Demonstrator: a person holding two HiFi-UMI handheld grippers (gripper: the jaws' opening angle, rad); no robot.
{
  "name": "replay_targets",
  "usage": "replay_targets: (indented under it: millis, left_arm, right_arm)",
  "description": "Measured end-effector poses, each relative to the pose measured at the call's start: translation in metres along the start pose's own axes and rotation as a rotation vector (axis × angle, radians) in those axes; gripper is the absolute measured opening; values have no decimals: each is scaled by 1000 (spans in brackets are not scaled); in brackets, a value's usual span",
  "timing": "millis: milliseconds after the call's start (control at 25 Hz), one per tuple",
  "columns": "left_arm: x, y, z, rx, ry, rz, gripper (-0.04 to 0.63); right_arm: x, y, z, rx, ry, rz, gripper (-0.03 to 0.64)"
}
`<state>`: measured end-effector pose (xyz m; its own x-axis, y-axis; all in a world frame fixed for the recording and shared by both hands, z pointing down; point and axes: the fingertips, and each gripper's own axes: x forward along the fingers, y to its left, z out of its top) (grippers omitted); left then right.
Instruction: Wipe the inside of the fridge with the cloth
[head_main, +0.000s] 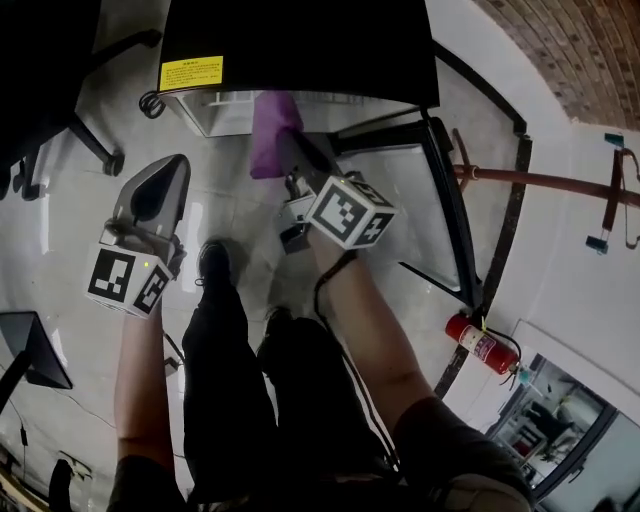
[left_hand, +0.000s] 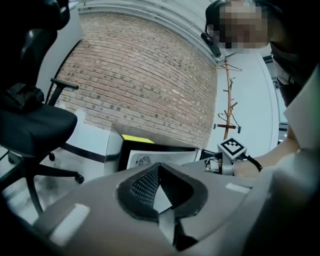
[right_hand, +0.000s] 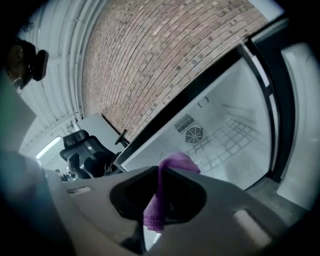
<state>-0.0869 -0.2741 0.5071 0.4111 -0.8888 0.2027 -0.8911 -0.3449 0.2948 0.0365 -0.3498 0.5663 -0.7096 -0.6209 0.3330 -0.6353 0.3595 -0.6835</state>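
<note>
A small black fridge (head_main: 300, 40) stands open on the floor, showing its white inside (right_hand: 220, 135) with a wire shelf and a round fan vent. My right gripper (head_main: 292, 145) is shut on a purple cloth (head_main: 270, 130), which hangs just in front of the fridge opening. In the right gripper view the cloth (right_hand: 172, 165) is pinched between the jaws of that gripper (right_hand: 160, 175), outside the cavity. My left gripper (head_main: 170, 168) hovers to the left of the fridge, shut with nothing in it. In its own view that gripper (left_hand: 159, 172) points at the fridge (left_hand: 150, 155).
The fridge door (head_main: 430, 200) swings out to the right. A black office chair (head_main: 60, 100) stands at the left. A red fire extinguisher (head_main: 478, 342) and a wooden coat stand (head_main: 560, 182) are at the right. The person's shoe (head_main: 213, 262) rests on the pale floor.
</note>
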Motion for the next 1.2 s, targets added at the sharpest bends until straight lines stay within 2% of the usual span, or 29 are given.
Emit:
replay_targets:
  millis: [160,320,480,640,840,920,1000,1200]
  left_arm:
    - [6,21,-27,21,-15,-2,17]
    - [10,42,-41,12,-65,-14,17]
    - [15,62,-59,51,-93,-2,18]
    - [19,69,-72,68,-116,-1,17]
    - [23,74,-69,80,-157,-22,18]
    - [25,73,-69,89,-154,-35,17]
    - [27,75,-70,91,-146,-40,17]
    - [35,77,-71,85,-145,-49,18]
  right_arm:
    - [44,5,-5,22,-54,127,20]
    - [87,16,-2,127,-94,301,20]
    - [123,24,5,113,-124,428,20]
    - [141,19,17,348,-182,548,20]
    - [163,22,26,391,-212,605,20]
    - [170,29,23,345,-192,615,20]
    - [175,36,15,252,-156,593,20]
    - [189,35,-9,19,-52,453,20]
